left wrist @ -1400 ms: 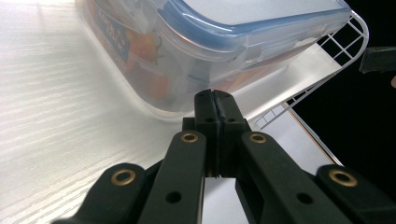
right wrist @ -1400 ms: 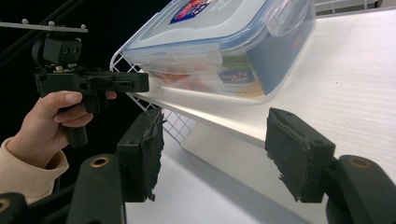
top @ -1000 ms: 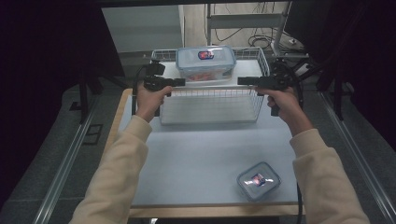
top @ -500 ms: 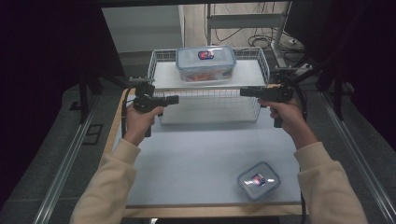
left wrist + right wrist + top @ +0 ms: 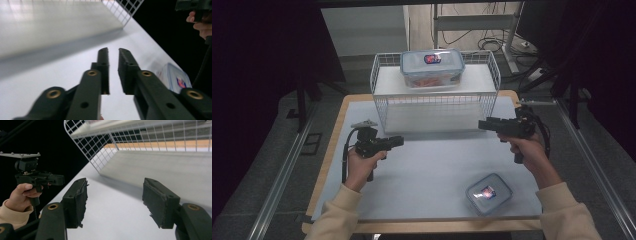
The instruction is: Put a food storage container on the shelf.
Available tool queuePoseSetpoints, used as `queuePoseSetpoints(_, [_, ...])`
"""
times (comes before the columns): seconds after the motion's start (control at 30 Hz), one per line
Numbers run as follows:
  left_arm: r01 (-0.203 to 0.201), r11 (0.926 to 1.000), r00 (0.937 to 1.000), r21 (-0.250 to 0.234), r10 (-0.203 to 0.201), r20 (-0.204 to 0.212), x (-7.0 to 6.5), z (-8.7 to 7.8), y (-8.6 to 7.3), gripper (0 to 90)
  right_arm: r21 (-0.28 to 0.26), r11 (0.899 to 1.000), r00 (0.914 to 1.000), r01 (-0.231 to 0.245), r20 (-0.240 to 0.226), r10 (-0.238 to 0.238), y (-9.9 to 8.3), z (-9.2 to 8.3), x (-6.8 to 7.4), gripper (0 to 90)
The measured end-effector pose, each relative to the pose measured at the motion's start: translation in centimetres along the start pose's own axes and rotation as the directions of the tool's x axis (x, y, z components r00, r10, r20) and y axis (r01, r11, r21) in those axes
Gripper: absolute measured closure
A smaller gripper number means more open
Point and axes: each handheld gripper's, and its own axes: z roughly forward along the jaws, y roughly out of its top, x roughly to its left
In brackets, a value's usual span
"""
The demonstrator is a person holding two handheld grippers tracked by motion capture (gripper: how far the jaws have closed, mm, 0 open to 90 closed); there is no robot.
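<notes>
A white wire basket (image 5: 434,107) stands at the far middle of the table, with a large clear lidded box (image 5: 432,67) resting in its raised back part. A small lidded box (image 5: 488,193) lies near the front right edge. My left gripper (image 5: 398,141) hovers front-left of the basket. In the left gripper view its jaws (image 5: 113,53) have just been opening and stand a narrow gap apart with nothing between them. My right gripper (image 5: 482,124) hovers front-right of the basket, its jaws (image 5: 116,186) wide open and empty.
The table has a pale mat (image 5: 427,170) over a wooden top (image 5: 334,135). Dark floor, rails and cables surround it. The small box (image 5: 175,77) shows beyond the left jaws. The right gripper view shows the basket's wire wall (image 5: 130,140) and the left gripper (image 5: 40,180).
Both hands have left the basket's side rims and drawn back toward the person and lower over the mat. The left jaws have parted slightly. The basket stays in place.
</notes>
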Motion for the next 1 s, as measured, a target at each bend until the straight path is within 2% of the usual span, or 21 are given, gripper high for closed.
queuePoseSetpoints(0.23, [0.008,0.9999,0.9998,0.015,-0.008,-0.019,0.0,0.4,-2.4,52.2,0.030,1.000,0.9998,-0.003,0.018,0.003,-3.5,-0.6,-0.4,35.2])
queuePoseSetpoints(0.37, [-0.008,0.9992,0.9988,0.039,0.010,-0.048,0.1,0.6,-3.3,42.5,0.040,0.999,0.9996,-0.005,0.029,0.004,-4.9,-0.9,-0.7,34.9])
queuePoseSetpoints(0.47, [-0.001,0.9994,0.9989,0.034,0.002,-0.046,0.1,0.4,-3.6,37.3,0.041,0.999,0.9994,-0.006,0.034,0.005,-5.8,-1.2,-0.6,34.6])
queuePoseSetpoints(0.63, [0.000,0.9995,0.9981,0.030,0.002,-0.062,0.1,0.3,-3.9,33.3,0.042,0.999,0.9993,-0.001,0.038,0.000,-7.0,-1.6,-0.6,34.4])
queuePoseSetpoints(0.73, [0.004,0.9993,0.9977,0.038,-0.001,-0.068,0.1,0.4,-4.1,31.4,0.064,0.998,0.9988,0.002,0.048,-0.005,-7.4,-1.6,-0.5,34.1])
queuePoseSetpoints(1.0, [0.015,0.9986,0.9974,0.051,-0.011,-0.071,0.2,0.3,-4.6,29.2,0.085,0.996,0.9988,0.007,0.048,-0.011,-8.3,-1.9,-0.2,33.2])
